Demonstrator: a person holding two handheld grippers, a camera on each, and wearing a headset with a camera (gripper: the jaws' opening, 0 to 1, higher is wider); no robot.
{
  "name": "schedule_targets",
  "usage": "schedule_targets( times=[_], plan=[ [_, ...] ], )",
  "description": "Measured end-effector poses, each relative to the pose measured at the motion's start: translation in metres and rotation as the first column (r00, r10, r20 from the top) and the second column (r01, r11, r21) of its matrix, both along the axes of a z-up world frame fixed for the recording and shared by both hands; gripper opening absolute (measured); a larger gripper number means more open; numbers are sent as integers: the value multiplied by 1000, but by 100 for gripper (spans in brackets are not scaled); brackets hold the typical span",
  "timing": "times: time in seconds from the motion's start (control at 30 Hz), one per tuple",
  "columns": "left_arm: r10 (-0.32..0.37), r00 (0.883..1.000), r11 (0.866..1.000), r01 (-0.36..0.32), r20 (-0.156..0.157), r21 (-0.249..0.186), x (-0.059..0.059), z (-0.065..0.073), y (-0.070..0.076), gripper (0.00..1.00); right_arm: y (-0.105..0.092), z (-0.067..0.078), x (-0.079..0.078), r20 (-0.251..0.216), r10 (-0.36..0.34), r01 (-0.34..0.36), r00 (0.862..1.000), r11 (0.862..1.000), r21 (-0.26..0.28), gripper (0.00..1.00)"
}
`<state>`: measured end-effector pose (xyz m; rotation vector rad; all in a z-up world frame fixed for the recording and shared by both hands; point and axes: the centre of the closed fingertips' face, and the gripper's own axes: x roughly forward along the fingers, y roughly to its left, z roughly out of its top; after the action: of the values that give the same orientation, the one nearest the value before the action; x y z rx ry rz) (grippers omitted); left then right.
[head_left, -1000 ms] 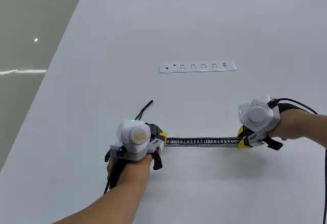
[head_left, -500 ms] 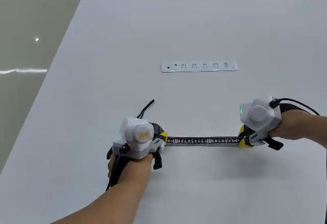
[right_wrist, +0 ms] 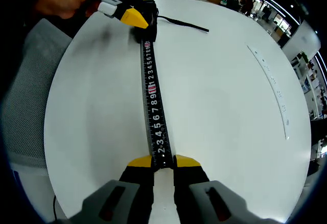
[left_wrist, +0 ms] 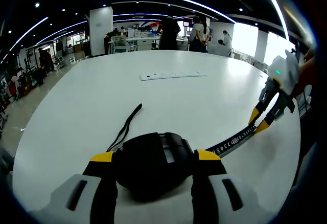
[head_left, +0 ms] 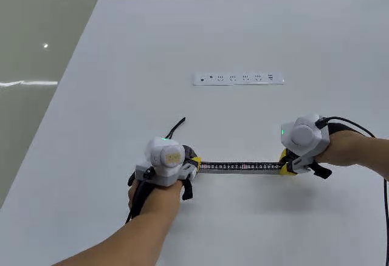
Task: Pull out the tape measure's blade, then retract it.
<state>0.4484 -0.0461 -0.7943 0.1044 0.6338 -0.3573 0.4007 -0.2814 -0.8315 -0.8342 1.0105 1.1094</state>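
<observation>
L gripper is clamped on black tape measure case, near front of table. R gripper is pinched on tip of blade, stretched flat betw. them. Power strip lies well beyond; strap is trailed behind case.

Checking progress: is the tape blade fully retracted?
No, the blade runs from the case held by the left gripper to the right gripper.
</observation>
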Motion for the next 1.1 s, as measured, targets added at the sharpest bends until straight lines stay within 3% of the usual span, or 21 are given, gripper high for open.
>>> schedule_targets(
  times=[0.7,1.1],
  plan=[
    [-8,1000,1000,8,-9,-7,0,0,0,54,28,-4,9,-2,-7,7,1000,1000,23,13],
    [-19,1000,1000,19,3,-15,0,0,0,54,42,-5,10,-6,-18,19,1000,999,43,14]
  ],
)
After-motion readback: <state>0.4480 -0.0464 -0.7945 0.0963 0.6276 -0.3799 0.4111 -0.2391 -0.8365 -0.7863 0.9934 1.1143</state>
